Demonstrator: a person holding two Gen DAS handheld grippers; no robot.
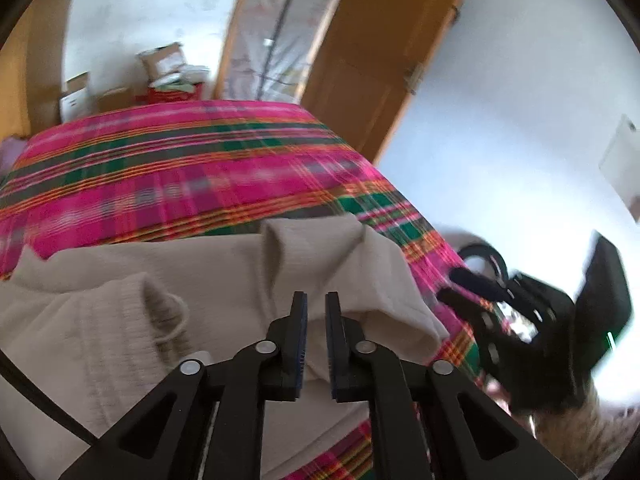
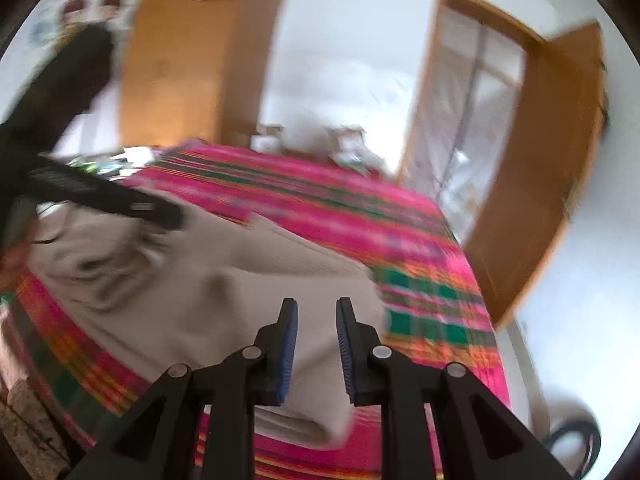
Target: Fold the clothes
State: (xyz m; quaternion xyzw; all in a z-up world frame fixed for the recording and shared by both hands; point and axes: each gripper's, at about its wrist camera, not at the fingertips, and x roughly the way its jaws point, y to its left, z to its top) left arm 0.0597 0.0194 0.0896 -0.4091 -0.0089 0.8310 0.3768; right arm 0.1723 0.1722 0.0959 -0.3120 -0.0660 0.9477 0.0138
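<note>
Sweater (image 1: 224, 276) lies near bedspread's (image 1: 180, 168) right edge.

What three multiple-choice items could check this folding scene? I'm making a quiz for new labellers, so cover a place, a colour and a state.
1. Where does the cream garment lie?
A. On the plaid bedspread
B. On the floor
C. Inside a cardboard box

2. Which colour dominates the bedspread?
A. Blue
B. Pink
C. Grey

3. How does the left tool stand?
A. Clamped on a sleeve
B. Jaws apart with nothing gripped
C. Holding a hanger

Answers:
1 A, since the cream cloth spreads over the plaid cover in both wrist views.
2 B, since bright pink fills most of the plaid, with green and orange stripes across it.
3 B, since a clear gap shows between its blue pads, and the garment lies beyond them, unpinched.
</note>
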